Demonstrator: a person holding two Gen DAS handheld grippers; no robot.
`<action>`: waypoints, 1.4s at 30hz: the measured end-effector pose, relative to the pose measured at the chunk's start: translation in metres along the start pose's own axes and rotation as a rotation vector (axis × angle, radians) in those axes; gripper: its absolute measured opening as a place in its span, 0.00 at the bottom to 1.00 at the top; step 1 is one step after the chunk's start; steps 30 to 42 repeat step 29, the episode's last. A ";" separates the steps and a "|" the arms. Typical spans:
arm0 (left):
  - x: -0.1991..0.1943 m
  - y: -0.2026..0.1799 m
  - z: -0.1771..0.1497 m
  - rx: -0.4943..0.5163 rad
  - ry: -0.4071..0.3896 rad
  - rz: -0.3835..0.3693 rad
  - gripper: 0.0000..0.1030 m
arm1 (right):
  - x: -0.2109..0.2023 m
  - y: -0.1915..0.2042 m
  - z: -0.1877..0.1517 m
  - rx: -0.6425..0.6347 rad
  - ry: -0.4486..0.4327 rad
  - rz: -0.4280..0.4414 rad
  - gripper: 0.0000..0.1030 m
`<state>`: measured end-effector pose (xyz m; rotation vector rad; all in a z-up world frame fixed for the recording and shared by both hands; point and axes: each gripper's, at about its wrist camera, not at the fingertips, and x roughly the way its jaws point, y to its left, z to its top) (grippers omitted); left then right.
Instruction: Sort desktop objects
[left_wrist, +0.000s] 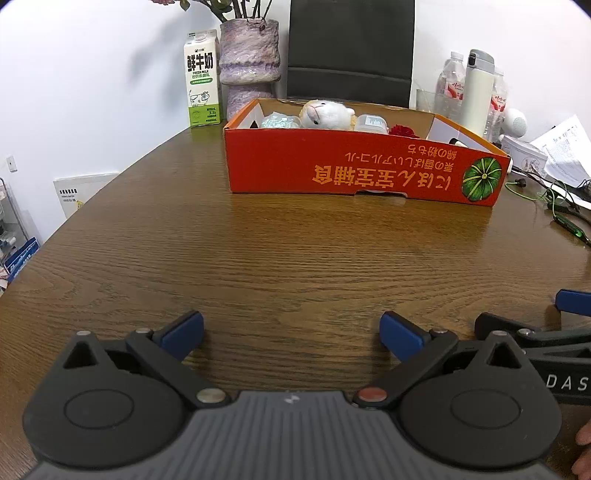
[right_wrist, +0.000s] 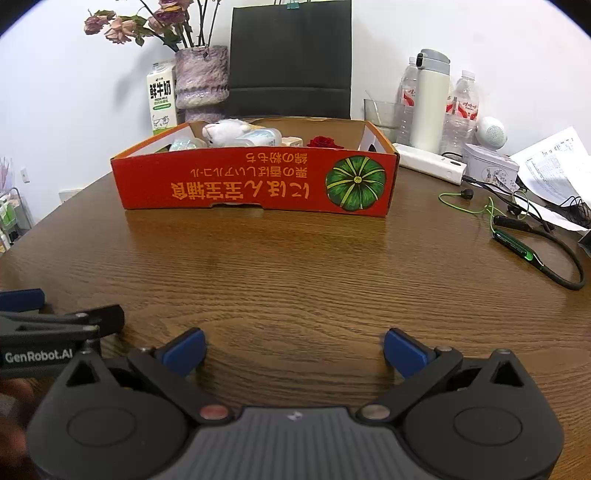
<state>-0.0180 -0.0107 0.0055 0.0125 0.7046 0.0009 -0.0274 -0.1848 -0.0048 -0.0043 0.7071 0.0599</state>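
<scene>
Blue pads: both grippers carry them, and each pair of jaws stands wide apart with nothing between.
Left gripper (left_wrist: 291, 334): hovers low over bare wood at the near edge of the desk (left_wrist: 280, 251), holding nothing.
Right gripper (right_wrist: 294, 350): just beside the left one, also low over bare wood and holding nothing.
Open stretch: the wood between the jaws and the box shows no loose item in either view.
Orange box (right_wrist: 255, 182): sits past the middle of the desk, well apart from both grippers, its printing upside down toward the cameras.
Inside the box: a white plush toy (left_wrist: 325, 114), a red rose (right_wrist: 324, 142), a pale crinkly packet (left_wrist: 279, 121) and a small clear container (right_wrist: 260, 137); the rest is hidden by the box wall.
Right of the box: a green earphone cable (right_wrist: 480, 208) and a black neckband (right_wrist: 546, 254) lie loose, near a white tin (right_wrist: 489, 166) and papers (right_wrist: 554, 162).
Back edge: milk carton (left_wrist: 202, 79), vase (left_wrist: 249, 62), bottles (right_wrist: 463, 107) and a white flask (right_wrist: 430, 99) stand upright.
Progress: sorting looks largely done, with several things already boxed.
Left to do: possibly the earphones and clutter at the right; whether they belong to the task cannot be told.
</scene>
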 end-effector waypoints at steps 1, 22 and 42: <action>0.000 0.000 0.000 0.000 0.000 0.000 1.00 | 0.000 0.000 0.000 0.000 0.000 0.000 1.00; 0.000 0.000 0.000 -0.007 0.000 0.006 1.00 | 0.002 -0.001 0.002 -0.004 0.001 0.005 1.00; 0.000 0.001 0.000 -0.008 -0.001 0.005 1.00 | 0.002 -0.001 0.002 -0.004 0.001 0.005 1.00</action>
